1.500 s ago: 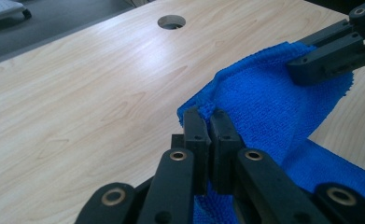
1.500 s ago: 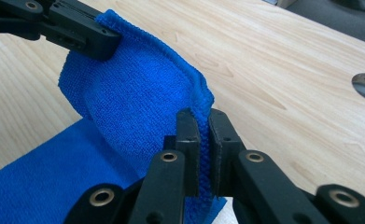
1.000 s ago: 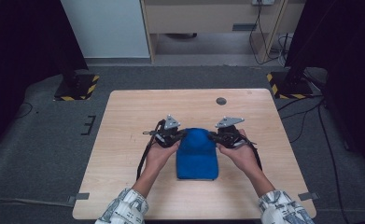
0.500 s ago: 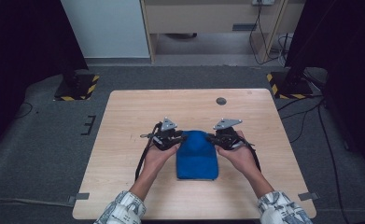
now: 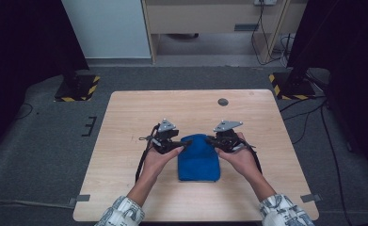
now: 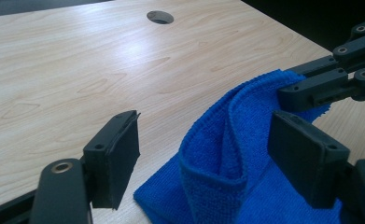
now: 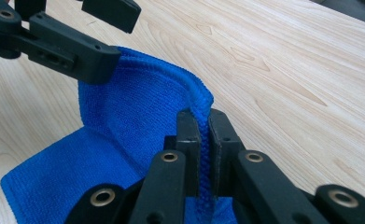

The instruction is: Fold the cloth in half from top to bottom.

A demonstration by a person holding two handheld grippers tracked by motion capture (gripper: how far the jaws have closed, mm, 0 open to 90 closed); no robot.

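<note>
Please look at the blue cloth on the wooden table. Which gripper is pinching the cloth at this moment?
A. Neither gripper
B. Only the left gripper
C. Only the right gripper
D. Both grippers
C. In the right gripper view the right gripper has its jaws shut on the hem of the blue cloth, while in the left gripper view the left gripper has just been opening, its pads standing apart around the cloth's folded edge without pressing it.
</note>
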